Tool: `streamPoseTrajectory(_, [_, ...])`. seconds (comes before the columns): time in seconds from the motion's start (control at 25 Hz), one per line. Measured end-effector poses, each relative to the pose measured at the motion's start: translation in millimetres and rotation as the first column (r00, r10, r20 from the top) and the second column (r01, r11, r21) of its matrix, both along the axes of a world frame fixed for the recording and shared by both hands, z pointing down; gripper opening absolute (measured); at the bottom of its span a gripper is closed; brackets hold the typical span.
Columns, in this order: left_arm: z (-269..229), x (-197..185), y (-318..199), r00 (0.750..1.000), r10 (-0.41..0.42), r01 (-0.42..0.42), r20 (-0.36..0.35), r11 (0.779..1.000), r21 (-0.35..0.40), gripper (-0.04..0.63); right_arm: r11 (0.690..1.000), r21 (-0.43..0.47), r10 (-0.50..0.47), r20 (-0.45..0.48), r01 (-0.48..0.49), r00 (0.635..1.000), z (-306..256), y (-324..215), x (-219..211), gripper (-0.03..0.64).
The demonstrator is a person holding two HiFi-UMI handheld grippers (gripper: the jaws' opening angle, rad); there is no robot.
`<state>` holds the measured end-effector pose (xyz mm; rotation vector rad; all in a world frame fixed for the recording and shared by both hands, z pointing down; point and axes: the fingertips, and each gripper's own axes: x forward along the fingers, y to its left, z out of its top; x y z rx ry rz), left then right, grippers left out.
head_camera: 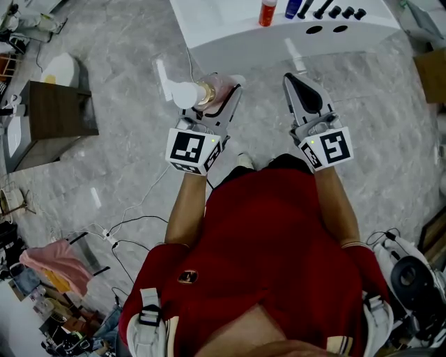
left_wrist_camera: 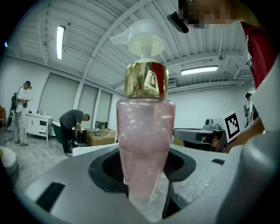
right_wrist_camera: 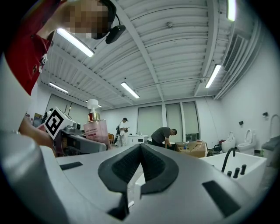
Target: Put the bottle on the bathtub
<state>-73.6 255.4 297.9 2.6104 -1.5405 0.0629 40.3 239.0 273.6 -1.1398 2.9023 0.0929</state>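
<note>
A pink bottle with a gold collar and a white pump head lies level in my left gripper, over the grey marble floor. In the left gripper view the bottle stands between the jaws, which are shut on its lower body. My right gripper is beside it on the right, shut, with nothing in it; its pads meet. In the right gripper view the bottle shows to the left. The white bathtub lies ahead, apart from both grippers, with its rim at the right.
On the tub's rim stand a red bottle, a blue bottle and black taps. A dark cabinet is at the left, cables trail on the floor, and a cardboard box is at the right. Two people stand far off.
</note>
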Motion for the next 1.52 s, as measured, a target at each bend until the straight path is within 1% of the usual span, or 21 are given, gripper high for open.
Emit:
streamPoseTrajectory(0.28, [6.0,-16.6,-7.7,1.0,0.011,-0.011,0.0,1.0,-0.007,0.224,1.0,-0.013,0.003,-0.018,-0.003,1.0,8.2,-5.3,-16.1,-0.005])
streamPoseTrajectory(0.6, [8.7,-25.4,-18.6,1.0,0.02,-0.02,-0.007,1.0,-0.011,0.224,1.0,-0.022,0.011,-0.033,-0.012,0.999,11.4,-14.5,-22.9,-0.005])
streamPoseTrajectory(0.88, [12.9,-28.7,-29.8,1.0,0.01,-0.01,-0.004,1.0,-0.014,0.224,1.0,-0.025,0.006,-0.035,-0.007,0.999,15.6,-24.4,-24.8,-0.005])
streamPoseTrajectory(1.28, [12.3,-32.7,-57.4,1.0,-0.024,0.024,0.0,1.0,-0.015,0.224,1.0,-0.021,-0.005,-0.014,0.004,1.0,15.0,-56.9,-23.0,-0.005])
streamPoseTrajectory(1.52, [16.0,-29.3,-85.9,0.999,-0.038,0.039,0.008,0.999,-0.021,0.224,1.0,-0.02,-0.016,-0.006,0.016,1.0,16.2,-88.4,-18.6,-0.005])
